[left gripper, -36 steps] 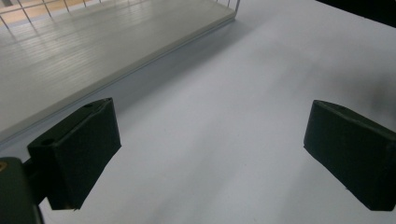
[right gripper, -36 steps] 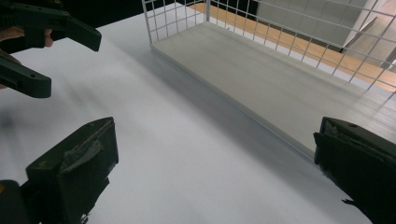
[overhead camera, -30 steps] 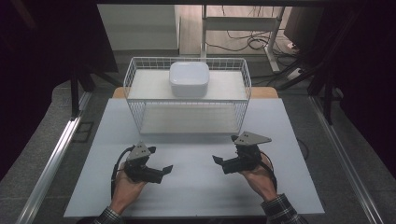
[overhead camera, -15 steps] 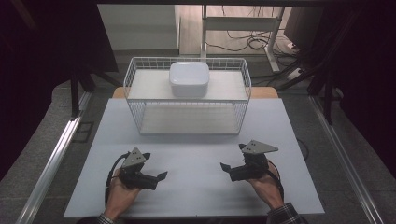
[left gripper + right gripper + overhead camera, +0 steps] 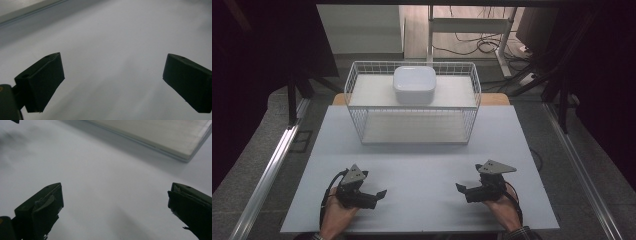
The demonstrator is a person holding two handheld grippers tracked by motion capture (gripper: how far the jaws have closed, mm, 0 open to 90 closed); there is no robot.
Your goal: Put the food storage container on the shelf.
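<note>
Both grippers low on the matte white counter [image 5: 422, 165], near edge: left gripper [image 5: 379, 194] at 7 o'clock, right gripper [image 5: 460, 188] at 5, tips facing inward, jaws wide apart, empty. White rounded-square box [image 5: 414, 84] sits in the wire basket [image 5: 357, 125] at 12, well apart. Bare flat counter between them.

Black left hand-held gripper [image 5: 379, 194], grey triangular plates, black cables, right hand-held gripper [image 5: 460, 188], plaid cuffs
</note>
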